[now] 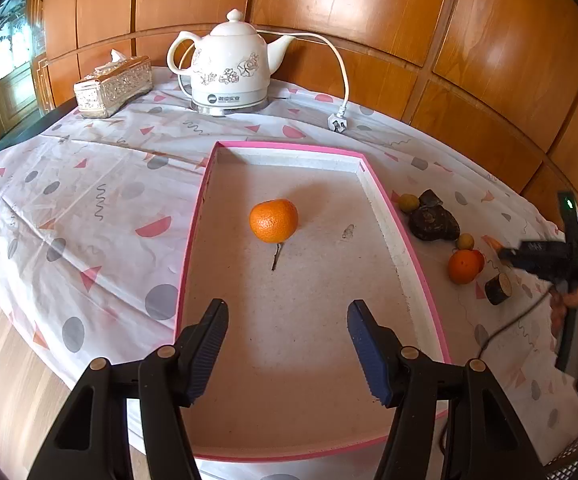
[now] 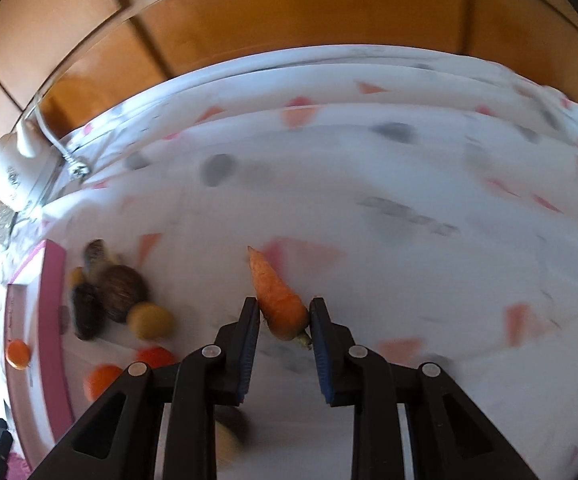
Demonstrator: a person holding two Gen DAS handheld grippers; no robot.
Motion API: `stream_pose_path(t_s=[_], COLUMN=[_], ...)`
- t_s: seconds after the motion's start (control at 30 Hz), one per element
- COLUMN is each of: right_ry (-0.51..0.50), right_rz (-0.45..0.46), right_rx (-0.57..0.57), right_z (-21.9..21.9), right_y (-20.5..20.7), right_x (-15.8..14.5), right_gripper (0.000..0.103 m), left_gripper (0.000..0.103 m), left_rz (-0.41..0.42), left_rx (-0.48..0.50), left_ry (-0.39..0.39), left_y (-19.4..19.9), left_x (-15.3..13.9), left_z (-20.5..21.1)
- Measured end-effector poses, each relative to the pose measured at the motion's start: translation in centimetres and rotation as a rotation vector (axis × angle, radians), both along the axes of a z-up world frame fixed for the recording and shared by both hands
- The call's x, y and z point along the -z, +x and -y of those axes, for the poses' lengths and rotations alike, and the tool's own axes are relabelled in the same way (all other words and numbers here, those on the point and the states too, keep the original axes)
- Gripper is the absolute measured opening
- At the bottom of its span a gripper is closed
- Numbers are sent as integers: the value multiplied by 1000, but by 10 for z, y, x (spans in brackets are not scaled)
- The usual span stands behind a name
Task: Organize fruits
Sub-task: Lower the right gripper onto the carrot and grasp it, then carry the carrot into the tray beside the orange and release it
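Observation:
A pink-rimmed tray lies on the patterned cloth with one orange and a small twig inside. My left gripper hangs open over the tray's near half, with nothing between its fingers. To the right of the tray, my right gripper is shut on the thick end of a small carrot, whose tip points away from me. In the left wrist view the right gripper shows beside a second orange. The right wrist view is blurred.
Beside the tray's right rim lie small yellow fruits, dark lumpy pieces and a dark cut stub. A white kettle with cord and plug, and a tissue box, stand at the back. A wooden wall is behind.

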State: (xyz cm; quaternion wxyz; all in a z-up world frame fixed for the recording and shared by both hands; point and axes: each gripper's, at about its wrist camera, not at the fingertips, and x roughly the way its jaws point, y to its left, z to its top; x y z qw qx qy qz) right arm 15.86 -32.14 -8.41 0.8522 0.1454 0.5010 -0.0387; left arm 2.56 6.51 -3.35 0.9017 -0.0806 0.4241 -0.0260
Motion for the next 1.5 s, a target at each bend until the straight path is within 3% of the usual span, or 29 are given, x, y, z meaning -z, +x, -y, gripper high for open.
stream_pose_path(t_s=[0.37,0.47,0.73,1.03,1.5], right_ry=[-41,-53,-6,32,19], right_rz=[13,20,85,153,187], right_rx=[74,54,-1,-187,-529], right_z=[43,38,17,-46,-201], right_y=[-74,-85,-106,-116,-89], right_x=[7,8,-4,-33,-56], right_gripper=[26,26,25,25,26], left_gripper=[67,72,72,72,75], left_rz=[35,44,51,51,65], left_rx=[-17,-27,-46,-71,-185], left_ry=[11,13,7,-2,-47], left_y=[-14,-17,-20,-22,-24], left_x=[-10,-13,-14,-13,-12], left_z=[1,0,-5,-13,-48])
